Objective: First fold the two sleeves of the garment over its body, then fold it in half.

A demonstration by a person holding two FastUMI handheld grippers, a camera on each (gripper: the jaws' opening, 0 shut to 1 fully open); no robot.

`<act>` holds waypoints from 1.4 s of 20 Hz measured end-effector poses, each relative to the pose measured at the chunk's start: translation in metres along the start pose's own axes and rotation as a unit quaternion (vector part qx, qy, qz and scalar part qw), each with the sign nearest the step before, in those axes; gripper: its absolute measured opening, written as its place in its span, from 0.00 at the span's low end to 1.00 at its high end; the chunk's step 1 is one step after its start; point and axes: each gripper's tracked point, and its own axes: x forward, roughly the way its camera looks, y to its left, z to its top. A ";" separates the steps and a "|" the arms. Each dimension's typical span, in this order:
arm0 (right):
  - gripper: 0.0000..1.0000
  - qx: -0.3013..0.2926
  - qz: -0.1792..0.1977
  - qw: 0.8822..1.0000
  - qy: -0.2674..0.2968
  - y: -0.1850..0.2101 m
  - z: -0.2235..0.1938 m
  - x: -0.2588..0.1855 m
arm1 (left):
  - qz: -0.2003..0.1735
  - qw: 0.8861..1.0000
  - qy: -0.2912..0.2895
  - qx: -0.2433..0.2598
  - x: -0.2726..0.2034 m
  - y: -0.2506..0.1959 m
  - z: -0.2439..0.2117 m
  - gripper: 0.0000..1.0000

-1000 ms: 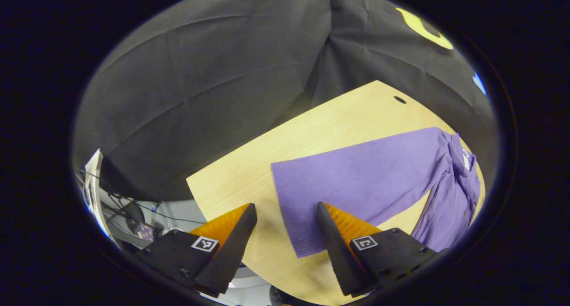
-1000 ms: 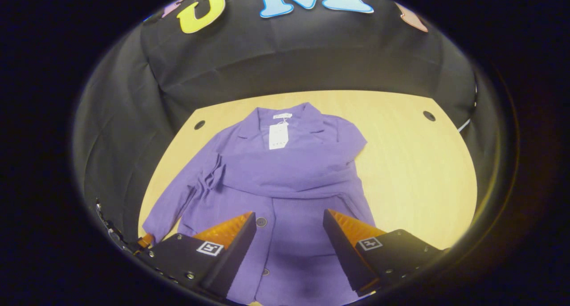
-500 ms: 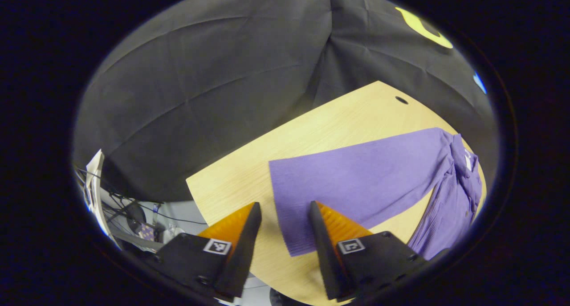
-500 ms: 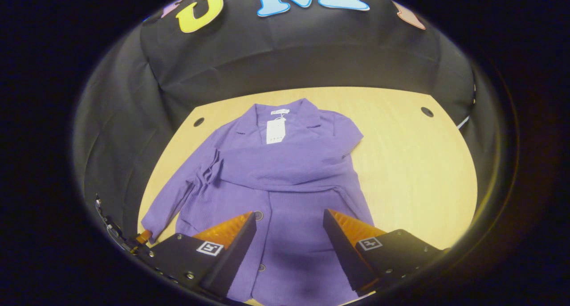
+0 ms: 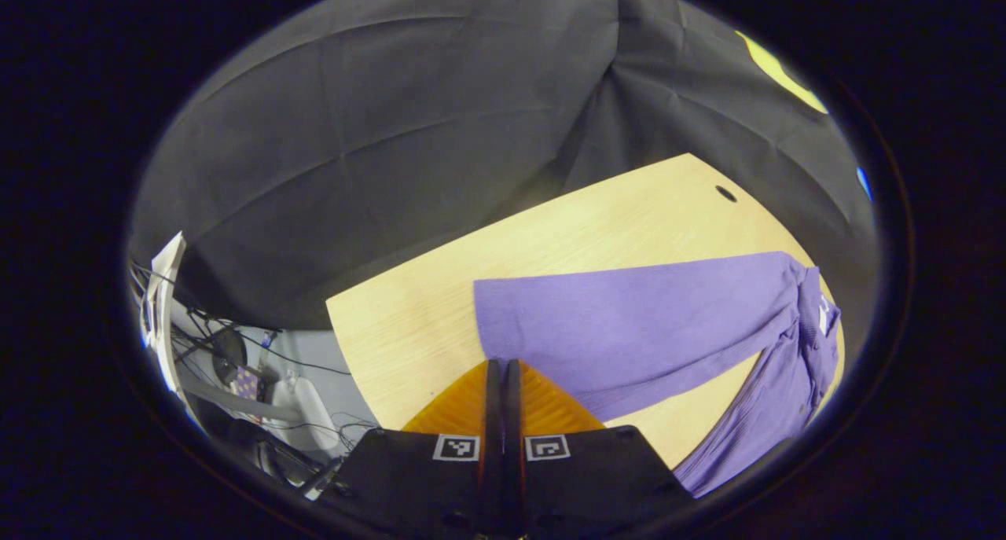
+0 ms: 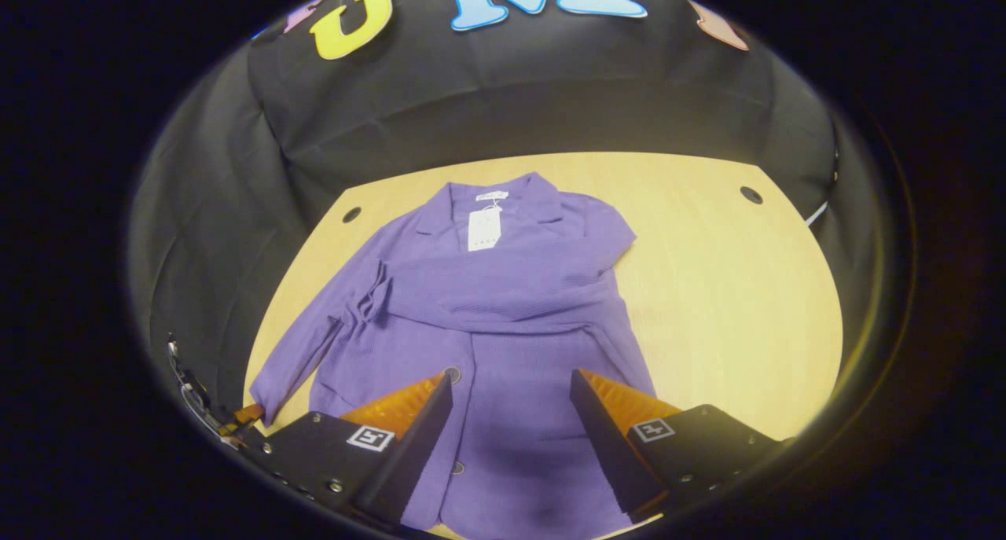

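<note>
A: Firstly, item one: the garment [image 6: 503, 312]. Where is it lying?

B: It is lying flat, collar towards the top of the right gripper view, across the middle of the table [image 6: 723, 288], with a white tag [image 6: 483, 229] showing at the neck.

A: Item two, sleeves?

B: The folded sleeve [image 6: 511, 308] is already lying as a band across the chest, so by my reading half of the first step is standing done. The outstretched sleeve [image 5: 629, 320] is running down towards the lower left of that view, off the body, waiting to be carried over.

A: Item three, left gripper [image 5: 503, 363]?

B: Its fingers are pressing together at the bottom centre of the left gripper view, and the cuff end of the outstretched sleeve is running in under their tips. It appears to be pinching the cuff, since that is the end that drags the whole sleeve along when lifted.

A: Item four, right gripper [image 6: 511, 376]?

B: It is hanging wide open and holding nothing above the lower front panel. I judge it is waiting there to pin the body down, or simply keeping out of the sleeve's path
</note>
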 end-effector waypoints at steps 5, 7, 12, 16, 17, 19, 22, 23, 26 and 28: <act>0.94 0.009 0.000 1.000 0.000 -0.003 0.002 -0.002 | -0.025 0.997 -0.021 0.073 -0.007 -0.001 0.015 0.06; 0.94 0.011 0.000 1.000 -0.002 -0.003 0.003 0.000 | -0.041 0.995 -0.041 0.086 -0.013 -0.018 0.028 0.06; 0.94 0.005 0.004 1.000 0.001 0.000 -0.002 0.003 | -0.074 0.992 -0.077 0.063 -0.041 -0.043 0.069 0.07; 0.94 0.012 0.007 1.000 0.010 -0.001 -0.013 0.006 | -0.077 0.993 -0.066 0.053 -0.043 -0.040 0.067 0.07; 0.94 0.014 0.006 1.000 0.012 -0.002 -0.015 0.006 | -0.087 0.992 -0.068 0.057 -0.048 -0.046 0.069 0.07; 0.94 0.019 0.005 1.000 0.013 -0.005 -0.018 0.006 | -0.115 0.987 -0.084 0.075 -0.063 -0.070 0.082 0.07; 0.94 0.029 0.005 1.000 0.010 -0.010 -0.018 0.006 | -0.158 0.973 -0.116 0.119 -0.099 -0.126 0.109 0.07; 0.94 0.033 0.005 0.999 0.009 -0.011 -0.017 0.005 | -0.173 0.968 -0.127 0.131 -0.108 -0.146 0.119 0.07; 0.94 0.049 0.006 0.999 0.003 -0.017 -0.019 0.001 | -0.218 0.952 -0.150 0.153 -0.125 -0.209 0.142 0.07; 0.94 0.061 0.004 0.998 -0.001 -0.024 -0.022 -0.003 | -0.248 0.941 -0.159 0.168 -0.134 -0.251 0.151 0.07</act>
